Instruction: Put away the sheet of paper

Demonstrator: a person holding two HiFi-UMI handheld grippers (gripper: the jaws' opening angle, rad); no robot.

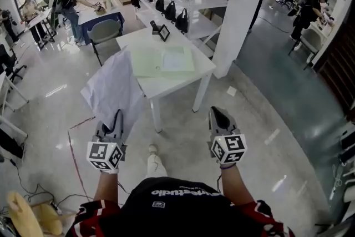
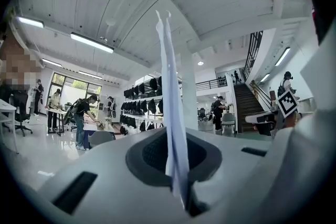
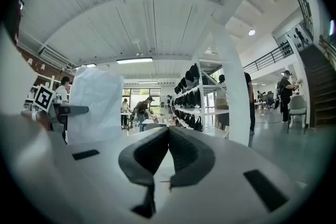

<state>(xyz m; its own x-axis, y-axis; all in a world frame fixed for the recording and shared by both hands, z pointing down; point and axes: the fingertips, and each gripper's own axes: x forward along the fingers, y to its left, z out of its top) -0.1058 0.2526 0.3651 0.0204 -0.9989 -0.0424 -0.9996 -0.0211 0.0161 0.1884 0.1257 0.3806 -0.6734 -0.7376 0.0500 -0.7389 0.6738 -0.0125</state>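
1. Sheet of paper [image 1: 113,89] is clenched in the left gripper [image 1: 118,115] and stands up out of its jaws, held in the air over the floor [image 1: 266,114]. Its far edge lines up with the left side of the white table [image 1: 180,79]; whether they touch cannot be told.
2. In the left gripper view the sheet [image 2: 170,113] shows edge-on as a thin doubled strip, pinched at its lower end by the left gripper [image 2: 182,191].
3. The right gripper [image 1: 217,115] has its jaws pressed together with nothing between them [image 3: 168,131].
4. Bare floor lies between the person and the table's near edge. A white pillar [image 1: 244,8] stands just beside the table's right side, with open floor to its right.
5. Both forearms reach forward, level with each other and well apart, marker cubes up, jaws pointing toward the table.
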